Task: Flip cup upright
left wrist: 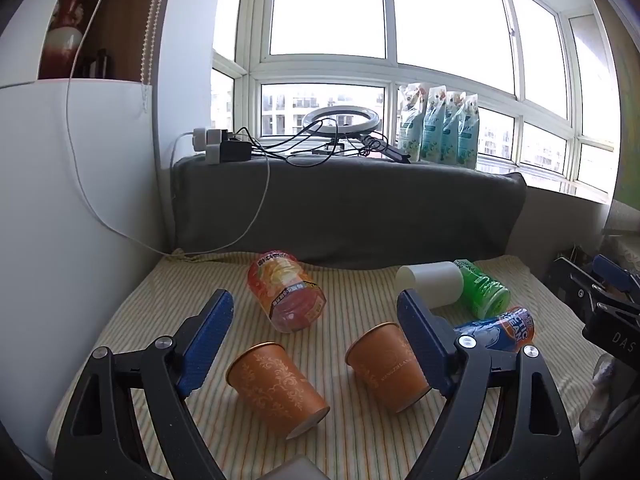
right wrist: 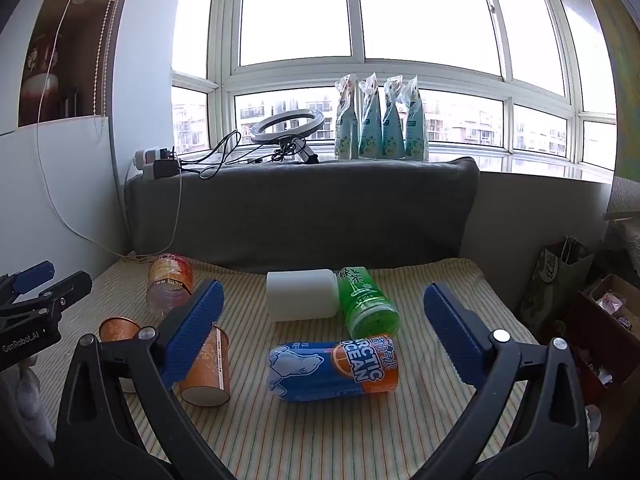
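I am hovering the left gripper (left wrist: 316, 320) and right gripper (right wrist: 324, 320), both wide and empty, while both orange cups (left wrist: 280, 388) (left wrist: 386, 368) are lying unflipped.

Striped cloth surface (left wrist: 352, 440) with two orange cups (left wrist: 276, 386) (left wrist: 386, 366), three bottles (left wrist: 286, 290) (left wrist: 484, 288) (left wrist: 500, 328), white cylinder (left wrist: 434, 282), all toppled.

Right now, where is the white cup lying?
The white cup lies on its side at the back of the striped cloth, touching the green bottle on its right, behind the blue Arctic Ocean can.
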`<state>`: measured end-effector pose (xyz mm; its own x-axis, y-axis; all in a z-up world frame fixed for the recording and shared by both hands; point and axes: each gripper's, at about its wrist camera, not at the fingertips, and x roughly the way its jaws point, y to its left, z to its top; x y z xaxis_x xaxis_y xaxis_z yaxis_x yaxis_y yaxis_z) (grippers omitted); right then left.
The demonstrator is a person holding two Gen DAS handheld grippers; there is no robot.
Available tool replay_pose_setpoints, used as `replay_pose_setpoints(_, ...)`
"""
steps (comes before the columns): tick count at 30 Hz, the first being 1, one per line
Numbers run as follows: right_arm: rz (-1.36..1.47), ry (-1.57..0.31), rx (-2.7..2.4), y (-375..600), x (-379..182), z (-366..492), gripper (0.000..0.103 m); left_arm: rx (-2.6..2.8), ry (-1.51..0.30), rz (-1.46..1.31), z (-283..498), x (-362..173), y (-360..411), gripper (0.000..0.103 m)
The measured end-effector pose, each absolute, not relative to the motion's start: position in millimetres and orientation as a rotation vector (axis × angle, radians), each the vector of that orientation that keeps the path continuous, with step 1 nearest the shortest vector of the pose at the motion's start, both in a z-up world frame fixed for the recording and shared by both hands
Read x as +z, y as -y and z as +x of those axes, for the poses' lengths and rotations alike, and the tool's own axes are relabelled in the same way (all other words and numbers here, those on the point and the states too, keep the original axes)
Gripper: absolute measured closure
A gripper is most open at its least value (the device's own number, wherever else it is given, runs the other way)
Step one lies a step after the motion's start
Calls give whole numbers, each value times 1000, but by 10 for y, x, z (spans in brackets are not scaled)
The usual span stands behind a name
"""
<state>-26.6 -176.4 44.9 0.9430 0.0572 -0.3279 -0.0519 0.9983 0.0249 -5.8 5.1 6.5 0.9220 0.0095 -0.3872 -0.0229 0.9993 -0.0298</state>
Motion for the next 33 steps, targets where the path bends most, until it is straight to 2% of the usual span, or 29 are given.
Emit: replay_pose_setpoints(33,14,-334,57,1734,479,-288,1,14,-386,-42,-85,44,-67,19)
